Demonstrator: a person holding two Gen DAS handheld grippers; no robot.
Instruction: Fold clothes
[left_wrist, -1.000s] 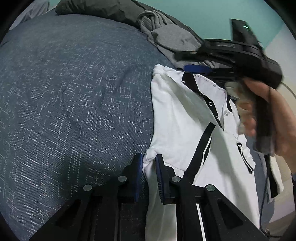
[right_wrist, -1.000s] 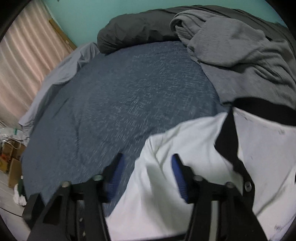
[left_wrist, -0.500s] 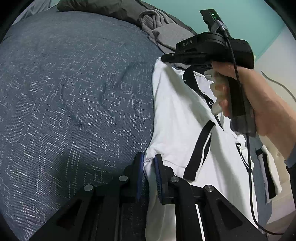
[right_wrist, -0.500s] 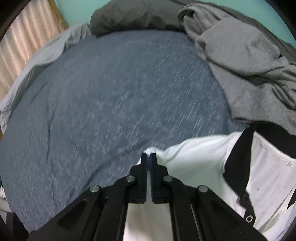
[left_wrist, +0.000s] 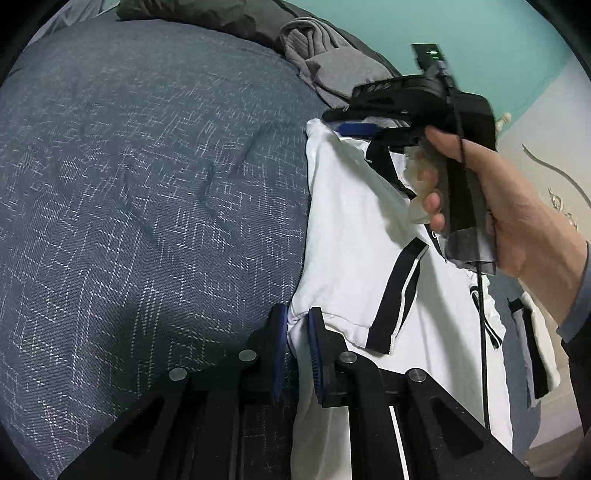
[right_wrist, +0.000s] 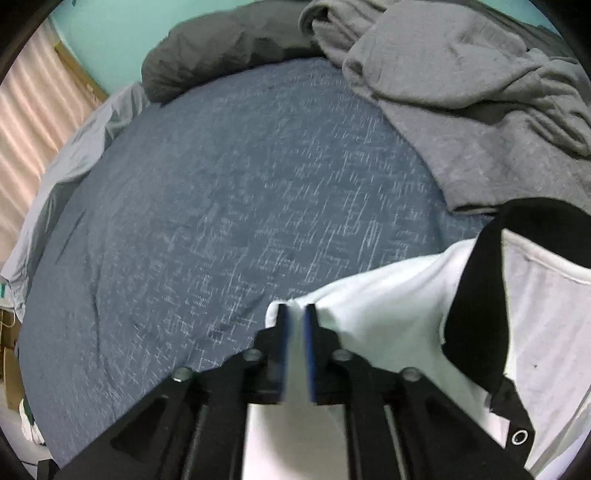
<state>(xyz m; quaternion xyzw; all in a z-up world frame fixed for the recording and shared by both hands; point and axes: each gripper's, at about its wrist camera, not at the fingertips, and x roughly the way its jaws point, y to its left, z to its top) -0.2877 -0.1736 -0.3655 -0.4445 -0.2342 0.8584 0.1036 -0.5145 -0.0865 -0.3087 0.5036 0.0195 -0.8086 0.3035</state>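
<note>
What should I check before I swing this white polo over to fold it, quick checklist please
1. Left gripper clamped on the white polo shirt at its side edge, cloth between the blue pads: ok.
2. Right gripper clamped on the shoulder edge beside the black collar: ok.
3. Edge between the two grips taut: cannot tell, some wrinkles show.
4. Landing space on the blue bedspread to the left of the shirt: ok, it looks bare.
5. Grey garment clear of the collar: not ok, it lies right against it.
6. Right gripper's cable free of the shirt: not ok, it hangs across the front.
</note>
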